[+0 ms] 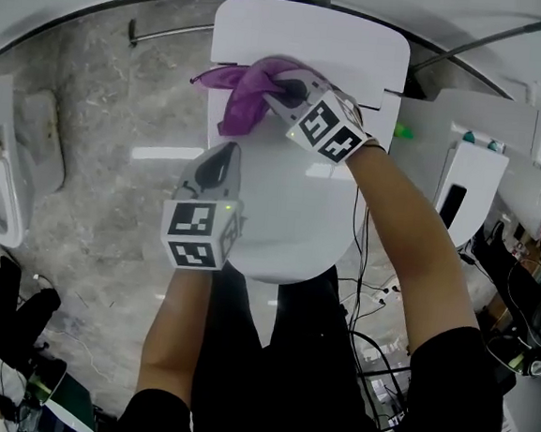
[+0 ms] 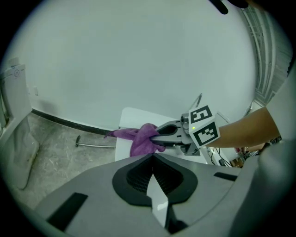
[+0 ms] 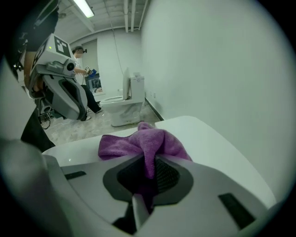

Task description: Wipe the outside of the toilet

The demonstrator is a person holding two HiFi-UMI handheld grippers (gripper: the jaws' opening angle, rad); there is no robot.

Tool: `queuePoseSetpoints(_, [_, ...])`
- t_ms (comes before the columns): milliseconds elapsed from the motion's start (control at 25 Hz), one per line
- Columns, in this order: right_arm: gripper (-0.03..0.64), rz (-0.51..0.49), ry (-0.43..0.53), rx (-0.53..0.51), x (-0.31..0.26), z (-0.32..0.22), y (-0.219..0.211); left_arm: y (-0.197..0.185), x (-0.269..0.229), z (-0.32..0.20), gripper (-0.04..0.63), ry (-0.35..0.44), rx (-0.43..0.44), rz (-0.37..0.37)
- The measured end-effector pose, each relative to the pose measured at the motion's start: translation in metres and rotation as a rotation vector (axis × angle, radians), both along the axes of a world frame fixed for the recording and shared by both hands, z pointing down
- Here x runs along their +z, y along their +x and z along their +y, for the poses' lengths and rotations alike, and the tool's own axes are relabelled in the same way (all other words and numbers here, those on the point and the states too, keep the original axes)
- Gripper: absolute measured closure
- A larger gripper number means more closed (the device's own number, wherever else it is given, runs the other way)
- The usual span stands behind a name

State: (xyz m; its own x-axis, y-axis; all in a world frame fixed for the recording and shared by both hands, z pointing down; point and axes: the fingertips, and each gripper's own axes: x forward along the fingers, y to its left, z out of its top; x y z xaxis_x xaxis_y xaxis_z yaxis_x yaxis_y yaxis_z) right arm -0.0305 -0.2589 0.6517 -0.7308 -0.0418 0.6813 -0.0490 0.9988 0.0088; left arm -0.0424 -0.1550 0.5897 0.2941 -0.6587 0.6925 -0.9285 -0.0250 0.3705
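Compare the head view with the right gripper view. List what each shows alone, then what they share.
Only the head view shows the whole closed toilet lid, the person's arms, the cables on the floor, and the right gripper seen from outside with its marker cube. Only the right gripper view shows the purple cloth pinched between that gripper's own jaws, and a ceiling light. Both show the cloth lying on the white tank top, and the left gripper, apart from the cloth.
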Motion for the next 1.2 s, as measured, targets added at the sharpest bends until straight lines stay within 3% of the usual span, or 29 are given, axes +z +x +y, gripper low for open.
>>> queuePoseSetpoints(440, [0.568,-0.005,-0.036,0.34,0.004,-0.067,0.137,0.056,0.0,-0.012,0.589,0.0,0.08,0.002])
queuePoseSetpoints(800, [0.568,-0.049,-0.096,0.578,0.0,-0.163,0.209,0.125,-0.006,-0.041,0.589,0.016,0.085,-0.04])
queuePoseSetpoints(1000, [0.568,-0.12,-0.141,0.595,-0.002,-0.201,0.24,0.168,-0.009,-0.048,0.589,-0.001,0.051,-0.05])
queuePoseSetpoints(1200, [0.568,-0.281,-0.288,0.628,0.0,-0.204,0.261,0.2,0.003,-0.051,0.589,-0.044,0.062,-0.052])
